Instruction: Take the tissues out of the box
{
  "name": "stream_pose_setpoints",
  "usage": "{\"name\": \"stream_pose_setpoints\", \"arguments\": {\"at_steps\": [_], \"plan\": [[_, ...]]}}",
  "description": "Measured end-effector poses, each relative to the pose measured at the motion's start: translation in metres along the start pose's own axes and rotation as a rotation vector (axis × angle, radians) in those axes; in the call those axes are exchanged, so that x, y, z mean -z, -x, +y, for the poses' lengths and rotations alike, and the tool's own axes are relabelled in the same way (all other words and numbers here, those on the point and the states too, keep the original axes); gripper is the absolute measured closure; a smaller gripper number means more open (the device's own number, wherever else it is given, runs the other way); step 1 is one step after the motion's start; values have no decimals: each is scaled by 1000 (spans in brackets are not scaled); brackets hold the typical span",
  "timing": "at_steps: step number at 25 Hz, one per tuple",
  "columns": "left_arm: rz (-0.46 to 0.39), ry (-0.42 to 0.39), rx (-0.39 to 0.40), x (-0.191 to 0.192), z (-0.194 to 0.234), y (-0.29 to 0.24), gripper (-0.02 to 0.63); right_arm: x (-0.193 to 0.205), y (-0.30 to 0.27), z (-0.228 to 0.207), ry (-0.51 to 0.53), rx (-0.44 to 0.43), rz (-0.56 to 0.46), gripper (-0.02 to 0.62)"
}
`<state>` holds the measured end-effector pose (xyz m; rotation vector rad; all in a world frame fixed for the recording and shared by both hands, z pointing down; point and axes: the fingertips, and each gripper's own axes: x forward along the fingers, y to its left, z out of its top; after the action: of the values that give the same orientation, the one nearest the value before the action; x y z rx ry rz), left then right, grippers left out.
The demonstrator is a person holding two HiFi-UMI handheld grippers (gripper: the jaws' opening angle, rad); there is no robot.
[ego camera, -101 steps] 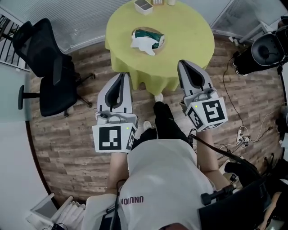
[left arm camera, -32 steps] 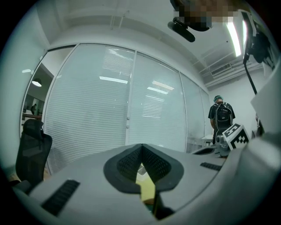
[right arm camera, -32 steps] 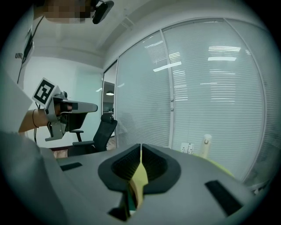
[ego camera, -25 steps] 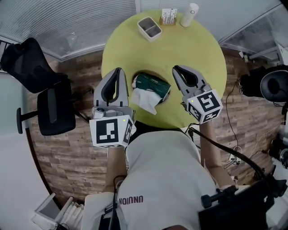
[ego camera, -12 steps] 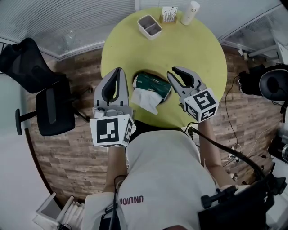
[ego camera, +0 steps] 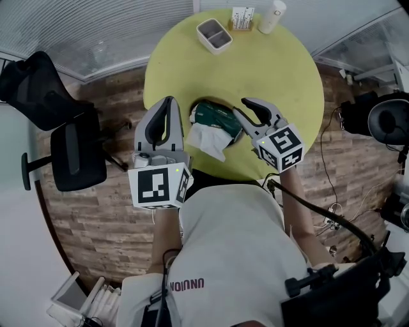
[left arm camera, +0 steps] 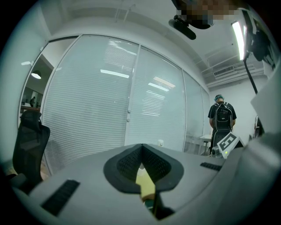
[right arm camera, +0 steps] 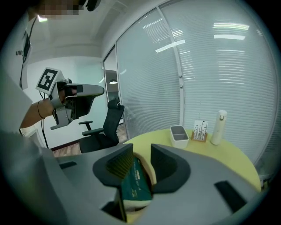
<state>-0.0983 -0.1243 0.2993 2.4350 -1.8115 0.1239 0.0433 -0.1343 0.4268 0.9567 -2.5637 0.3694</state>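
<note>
A green tissue box (ego camera: 216,119) lies on the round yellow table (ego camera: 281,76), with a white tissue (ego camera: 206,140) spilling from its near end. In the right gripper view the box (right arm camera: 135,182) shows in the gap between my jaws. My right gripper (ego camera: 246,110) is at the box's right end; its jaws have just been opening, with the box's end between them and the pads (right arm camera: 119,163) not pressing on it. My left gripper (ego camera: 167,103) hovers left of the box, shut and empty; its pads (left arm camera: 128,163) meet.
At the table's far edge stand a white two-part tray (ego camera: 214,35), a card holder (ego camera: 241,18) and a white bottle (ego camera: 271,15). A black office chair (ego camera: 61,137) is on the wood floor at the left. A person with a backpack (left arm camera: 223,118) stands far off.
The right gripper has sunk toward the box's right end and gone from shut to open. The left gripper has stayed in place.
</note>
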Motion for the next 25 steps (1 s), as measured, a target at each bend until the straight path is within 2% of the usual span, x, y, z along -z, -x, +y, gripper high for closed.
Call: {"name": "stream_pose_setpoints", "arguments": {"at_steps": [17, 25], "plan": [[7, 7, -6, 5, 2, 6, 594, 32, -12, 11, -7, -33, 81, 453], [11, 3, -16, 7, 4, 9, 594, 42, -15, 20, 23, -59, 120, 451]]}}
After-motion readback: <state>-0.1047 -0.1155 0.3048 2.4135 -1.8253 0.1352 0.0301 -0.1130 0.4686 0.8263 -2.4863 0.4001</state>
